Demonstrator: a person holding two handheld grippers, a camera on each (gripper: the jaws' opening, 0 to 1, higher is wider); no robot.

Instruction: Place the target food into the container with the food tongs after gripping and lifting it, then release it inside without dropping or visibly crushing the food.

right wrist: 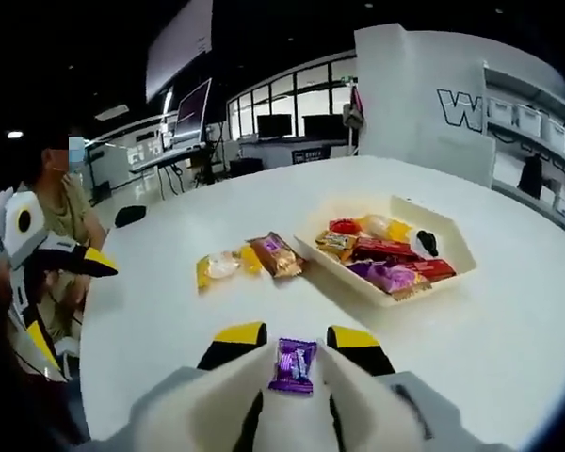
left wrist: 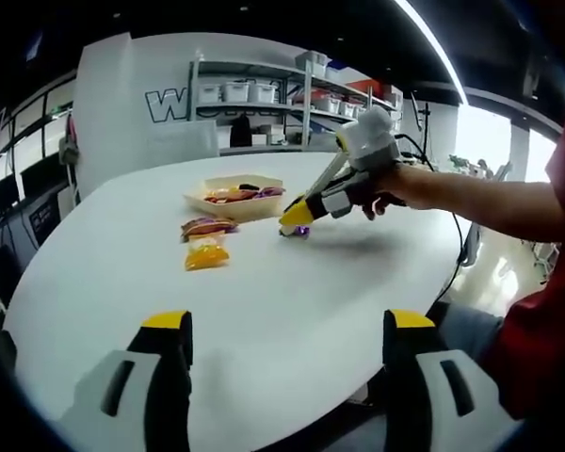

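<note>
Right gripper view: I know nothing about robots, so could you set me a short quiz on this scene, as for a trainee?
1. True or false: the tray is empty.
2. What colour is the sweet between the right tongs? A red, B purple, C green.
3. Fill in: ___ packets lie together on the table beside the tray.

Key: 1 false, it holds several snacks; 2 B; 3 two.

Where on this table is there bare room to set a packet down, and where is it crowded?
Bare: the wide white table between the left gripper and the two loose packets, and beyond the tray. Crowded: the tray, full of snacks, and beside it where the right gripper pinches a purple packet.
</note>
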